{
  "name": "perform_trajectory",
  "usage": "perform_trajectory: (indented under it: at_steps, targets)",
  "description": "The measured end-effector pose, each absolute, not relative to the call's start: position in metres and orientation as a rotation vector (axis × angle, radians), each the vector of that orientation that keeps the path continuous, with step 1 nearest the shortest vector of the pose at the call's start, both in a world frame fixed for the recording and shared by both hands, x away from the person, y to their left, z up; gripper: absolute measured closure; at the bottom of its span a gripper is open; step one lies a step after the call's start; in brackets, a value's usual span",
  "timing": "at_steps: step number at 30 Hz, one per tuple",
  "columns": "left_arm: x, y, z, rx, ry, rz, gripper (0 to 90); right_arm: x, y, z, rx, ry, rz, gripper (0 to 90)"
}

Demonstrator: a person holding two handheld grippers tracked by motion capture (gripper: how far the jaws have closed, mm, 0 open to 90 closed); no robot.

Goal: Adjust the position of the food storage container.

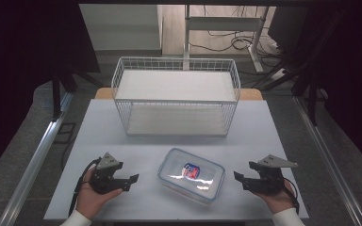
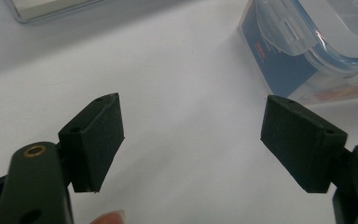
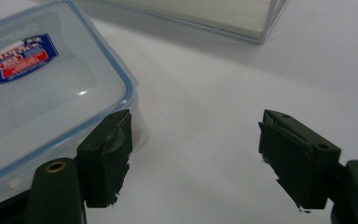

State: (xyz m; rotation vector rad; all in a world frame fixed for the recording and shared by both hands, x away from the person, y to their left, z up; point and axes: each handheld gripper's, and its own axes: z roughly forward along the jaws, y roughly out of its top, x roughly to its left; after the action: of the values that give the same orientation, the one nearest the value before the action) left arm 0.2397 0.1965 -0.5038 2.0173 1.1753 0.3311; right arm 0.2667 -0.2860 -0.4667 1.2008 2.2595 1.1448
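- A clear plastic food container (image 1: pixel 191 174) with a blue-rimmed snap lid and a red-and-blue label is seen lying flat on the white table (image 1: pixel 122 141), near its front edge, between the two grippers and in front of a white wire basket (image 1: pixel 176 96).
- The left gripper (image 1: pixel 133 179) is held just beside the container's left side, jaws spread wide and empty; in the left gripper view, a lid latch (image 2: pixel 279 28) and a container corner are seen ahead of the right-hand jaw.
- The right gripper (image 1: pixel 238 177) is held near the container's right side, jaws likewise wide apart with nothing between them; in the right gripper view, the container's corner (image 3: pixel 126 93) appears close behind one jaw, though contact cannot be told.
- Risk, as judged: the smooth lid and rounded corners may be expected to slip from worn pads (image 3: pixel 116 144); a one-sided push could slide the container across the table.
- Risk, as judged: a grip taken on a latch might spring it open; the basket's wire rim could be struck if the container is lifted too low.
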Motion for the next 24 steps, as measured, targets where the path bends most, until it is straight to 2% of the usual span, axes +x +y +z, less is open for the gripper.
perform_trajectory:
  at_steps: [12,15,17,21,24]
  targets:
    - [0.241,0.196,-0.505,2.028,1.171,0.324,21.5,0.263,-0.261,-0.446,1.098,2.324,1.19,37.7]
    - [0.241,0.195,-0.505,2.031,1.17,0.321,21.5,0.259,-0.251,-0.441,1.039,2.368,1.24,44.9]
    - [0.241,0.195,-0.505,2.033,1.168,0.32,21.5,0.259,-0.25,-0.441,1.027,2.377,1.243,46.7]
    - [0.241,0.195,-0.506,2.038,1.168,0.32,21.5,0.252,-0.234,-0.438,0.95,2.448,1.264,59.8]
    - [0.241,0.195,-0.506,2.038,1.168,0.32,21.5,0.248,-0.226,-0.437,0.905,2.492,1.254,64.7]
